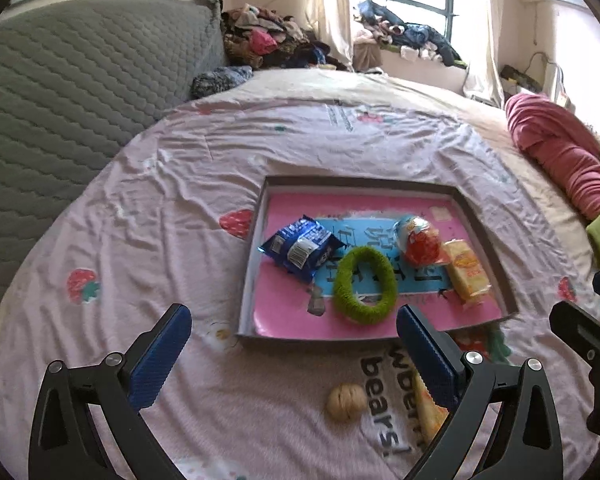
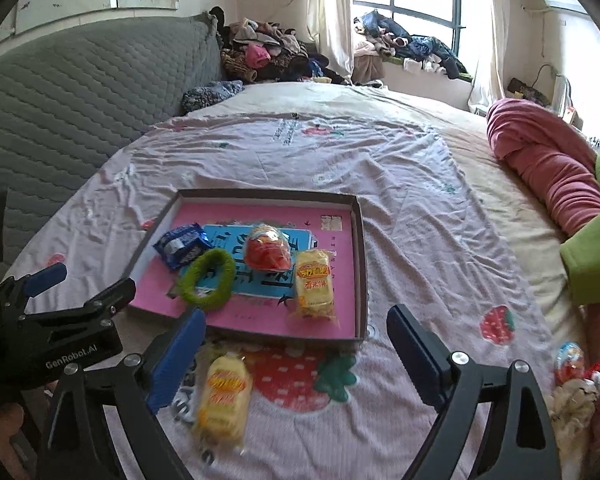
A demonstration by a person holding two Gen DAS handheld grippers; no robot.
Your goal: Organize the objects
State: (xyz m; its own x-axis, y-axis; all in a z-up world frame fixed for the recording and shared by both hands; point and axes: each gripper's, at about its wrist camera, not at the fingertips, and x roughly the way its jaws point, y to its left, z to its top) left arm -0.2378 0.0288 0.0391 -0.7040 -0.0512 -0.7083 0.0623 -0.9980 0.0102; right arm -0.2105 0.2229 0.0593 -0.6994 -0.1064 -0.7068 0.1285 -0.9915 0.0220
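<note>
A shallow box with a pink floor (image 1: pixel 288 320) (image 2: pixel 340 216) lies on the bed. In it are a blue cookie packet (image 1: pixel 302 248) (image 2: pixel 182 245), a green fuzzy ring (image 1: pixel 366 285) (image 2: pixel 208 280), a red egg-shaped toy pack (image 1: pixel 418 238) (image 2: pixel 269 251) and a yellow snack packet (image 1: pixel 466 272) (image 2: pixel 314 286). Outside the box lie a second yellow snack packet (image 2: pixel 222 394) (image 1: pixel 430 410) and a small beige ball (image 1: pixel 346 402). My left gripper (image 1: pixel 294 356) is open and empty above the sheet before the box. My right gripper (image 2: pixel 296 356) is open and empty, near the loose yellow packet.
A pink strawberry-print sheet (image 1: pixel 180 200) covers the bed. A grey quilted headboard (image 1: pixel 80 80) stands at left. A pink and green blanket (image 2: pixel 560 184) lies at right. Another egg toy (image 2: pixel 568 360) and a beige scrunchie (image 2: pixel 572 404) lie at the right edge.
</note>
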